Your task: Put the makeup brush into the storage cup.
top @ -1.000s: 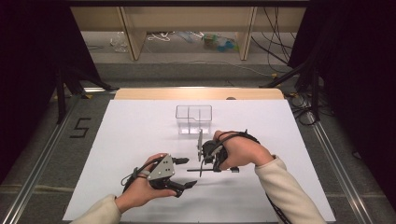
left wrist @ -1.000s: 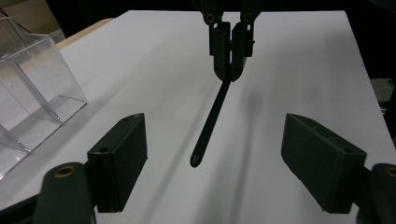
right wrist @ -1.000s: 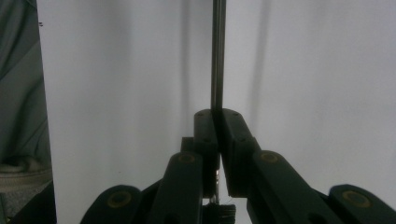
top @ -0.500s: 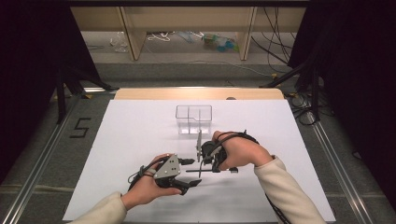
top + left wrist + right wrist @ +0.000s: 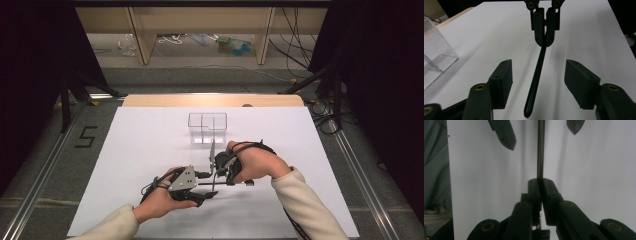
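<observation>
A thin dark rod (image 5: 535,82) with a looped end runs between the two grippers, just above the white sheet. My right gripper (image 5: 539,180) is shut on the rod (image 5: 540,150); it faces the left one (image 5: 545,42). My left gripper (image 5: 539,67) stands open with the looped end between its jaws, and the pads (image 5: 504,75) are clear of the rod on both sides. Its jaws have just been closing. In the high view the left gripper (image 5: 206,185) and right gripper (image 5: 218,181) meet tip to tip near the table's front, with the rod (image 5: 235,184) lying level.
A clear plastic box (image 5: 207,127) with an inner divider stands on the white sheet (image 5: 150,150) just beyond the hands; it shows at the left in the left gripper view (image 5: 434,57). Past the far edge of the table (image 5: 165,100) are shelves and cables.
The left hand has slid a little to the right, toward the right gripper, and its jaws have narrowed around the rod's looped end. The right hand has kept still.
</observation>
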Demonstrator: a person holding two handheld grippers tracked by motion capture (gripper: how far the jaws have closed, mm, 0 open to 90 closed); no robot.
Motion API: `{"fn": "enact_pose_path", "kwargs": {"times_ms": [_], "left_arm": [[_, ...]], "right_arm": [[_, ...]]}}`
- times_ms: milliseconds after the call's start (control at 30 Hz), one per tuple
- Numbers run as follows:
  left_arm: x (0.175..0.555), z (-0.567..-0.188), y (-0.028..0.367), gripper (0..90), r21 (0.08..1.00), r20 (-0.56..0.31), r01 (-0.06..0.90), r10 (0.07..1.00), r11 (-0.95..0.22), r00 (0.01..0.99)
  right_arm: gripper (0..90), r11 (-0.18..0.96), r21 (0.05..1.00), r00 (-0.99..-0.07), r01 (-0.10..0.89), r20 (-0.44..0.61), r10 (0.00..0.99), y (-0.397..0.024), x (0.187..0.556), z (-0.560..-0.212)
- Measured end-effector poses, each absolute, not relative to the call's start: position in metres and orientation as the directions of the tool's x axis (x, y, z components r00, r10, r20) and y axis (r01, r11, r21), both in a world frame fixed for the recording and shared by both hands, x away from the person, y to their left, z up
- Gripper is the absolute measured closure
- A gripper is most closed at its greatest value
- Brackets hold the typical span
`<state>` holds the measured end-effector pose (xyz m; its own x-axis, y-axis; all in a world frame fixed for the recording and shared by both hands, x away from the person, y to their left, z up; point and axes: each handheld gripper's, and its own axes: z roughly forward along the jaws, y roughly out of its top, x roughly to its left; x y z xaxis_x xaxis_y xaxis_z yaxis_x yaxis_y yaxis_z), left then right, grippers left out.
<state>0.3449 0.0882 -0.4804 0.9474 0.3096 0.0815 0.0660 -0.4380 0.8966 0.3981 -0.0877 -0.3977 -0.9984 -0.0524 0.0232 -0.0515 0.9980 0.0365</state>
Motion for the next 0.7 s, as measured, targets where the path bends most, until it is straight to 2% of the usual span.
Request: {"fn": "enact_pose_path", "kwargs": {"times_ms": [500,567,700], "left_arm": [[0.3465,-0.4824,0.0866,60.8,0.883,0.083,0.064,0.288,-0.466,0.954],[0.3458,-0.4826,0.0859,64.3,0.883,0.082,0.061,0.281,-0.465,0.956],[0.3459,-0.4831,0.0844,68.7,0.872,0.094,0.052,0.270,-0.487,0.958]], "right_arm": [[86.1,0.997,0.039,-0.997,-0.066,0.030,-0.067,-0.0855,0.3964,-0.3992],[86.1,0.994,0.047,-0.995,-0.097,0.024,-0.098,-0.0852,0.3983,-0.4007],[86.1,0.997,0.036,-0.997,-0.075,0.032,-0.077,-0.0842,0.3965,-0.4004]]}}
